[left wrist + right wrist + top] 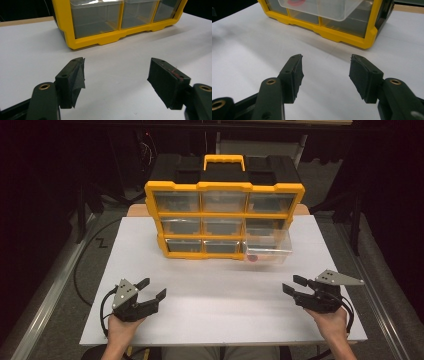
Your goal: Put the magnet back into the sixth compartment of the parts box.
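Near the front left of the white counter [210,290], the left gripper [153,289] rested in the person's left hand [120,327], its black jaws spread wide with nothing between them. In the left gripper view its dark pads [77,80] stood apart over bare white surface. At the front right, the right gripper [295,286] sat in the right hand [330,320], jaws likewise apart and empty, a grey three-cornered plate [340,278] on top of it. Both grippers lay well apart from each other and pointed toward the middle of the counter. Farther back stood a yellow-framed plastic organiser cabinet [224,217] with nine clear drawers and a yellow carry handle [224,161]. Its bottom right clear drawer [267,251] was pulled out toward the person, and a small red round object [252,258] lay inside it, also seen through the drawer floor in the right gripper view [296,2].
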A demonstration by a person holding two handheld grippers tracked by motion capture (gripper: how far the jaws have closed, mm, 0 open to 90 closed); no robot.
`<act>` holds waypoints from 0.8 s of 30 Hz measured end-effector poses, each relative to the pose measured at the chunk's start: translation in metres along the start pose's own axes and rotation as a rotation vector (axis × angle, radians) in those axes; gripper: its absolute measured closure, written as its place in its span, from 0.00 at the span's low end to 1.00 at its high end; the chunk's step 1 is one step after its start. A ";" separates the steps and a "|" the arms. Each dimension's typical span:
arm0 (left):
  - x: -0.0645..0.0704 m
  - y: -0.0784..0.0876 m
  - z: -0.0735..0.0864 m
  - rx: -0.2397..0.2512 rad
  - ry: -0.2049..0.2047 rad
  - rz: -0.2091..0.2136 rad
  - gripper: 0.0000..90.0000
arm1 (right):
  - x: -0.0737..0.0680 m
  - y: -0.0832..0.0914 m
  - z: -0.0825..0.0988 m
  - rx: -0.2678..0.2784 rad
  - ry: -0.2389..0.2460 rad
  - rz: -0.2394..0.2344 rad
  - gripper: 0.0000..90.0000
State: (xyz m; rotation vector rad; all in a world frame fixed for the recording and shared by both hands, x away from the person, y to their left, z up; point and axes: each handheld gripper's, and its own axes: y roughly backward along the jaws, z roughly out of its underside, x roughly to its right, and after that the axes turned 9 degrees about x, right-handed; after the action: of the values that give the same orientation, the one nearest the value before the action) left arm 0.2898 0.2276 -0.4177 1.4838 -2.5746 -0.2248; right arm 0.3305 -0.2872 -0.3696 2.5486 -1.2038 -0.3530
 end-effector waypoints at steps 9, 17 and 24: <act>0.000 0.000 0.000 0.001 -0.001 -0.001 0.33 | 0.005 0.000 0.011 0.003 -0.015 0.014 0.50; 0.000 0.000 0.000 0.002 0.001 -0.002 0.33 | 0.008 0.001 0.022 0.033 -0.016 0.028 0.46; 0.000 0.000 0.000 0.002 0.002 -0.003 0.33 | 0.013 0.003 0.030 0.049 -0.034 0.037 0.45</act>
State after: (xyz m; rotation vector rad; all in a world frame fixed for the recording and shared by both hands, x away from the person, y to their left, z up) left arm 0.2895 0.2276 -0.4176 1.4879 -2.5726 -0.2211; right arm 0.3258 -0.3043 -0.3978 2.5679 -1.2861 -0.3645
